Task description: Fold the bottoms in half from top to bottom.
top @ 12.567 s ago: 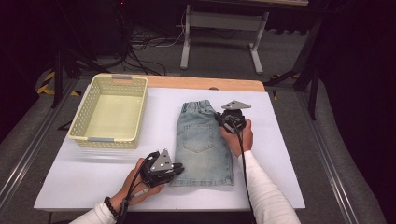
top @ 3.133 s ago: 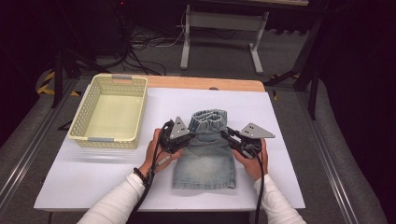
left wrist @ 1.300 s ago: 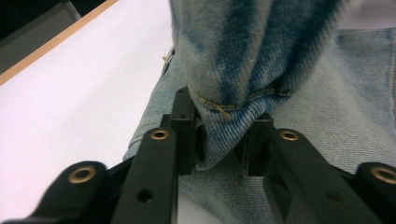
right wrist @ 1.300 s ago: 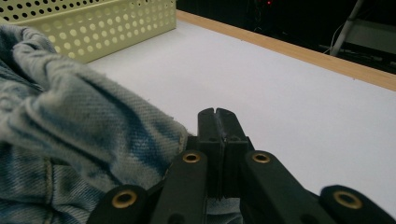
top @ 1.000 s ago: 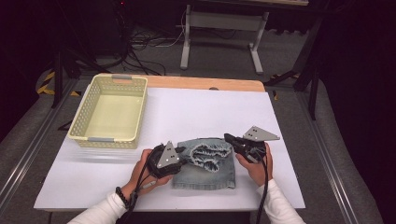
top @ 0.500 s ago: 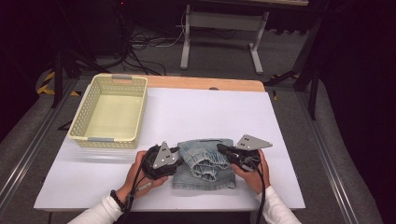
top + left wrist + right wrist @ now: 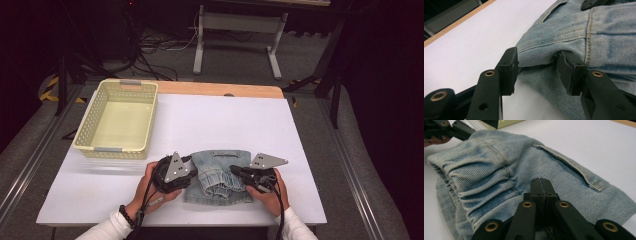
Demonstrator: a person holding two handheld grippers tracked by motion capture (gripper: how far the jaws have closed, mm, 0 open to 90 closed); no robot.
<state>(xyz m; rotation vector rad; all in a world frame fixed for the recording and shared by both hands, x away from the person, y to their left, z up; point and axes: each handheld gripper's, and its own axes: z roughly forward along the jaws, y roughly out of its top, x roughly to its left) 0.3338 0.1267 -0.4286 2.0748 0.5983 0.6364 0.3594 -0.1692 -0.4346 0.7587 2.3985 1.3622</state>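
Light blue denim shorts lie folded on the white table, the gathered waistband turned over toward the near edge. My left gripper sits at the fold's left edge. In the left gripper view its jaws have just been opening, and the doubled denim lies loosely between the pads. My right gripper lies on the right side of the shorts. Its jaws are pressed together where the waistband gathers run in.
A pale yellow plastic basket stands at the left of the table, behind my left hand. White table surface stretches behind the shorts. The table's near edge runs close under both wrists.
The raised waistband has come down onto the legs of the shorts. My right gripper has sunk with it toward the near edge. The left hand has stayed put.
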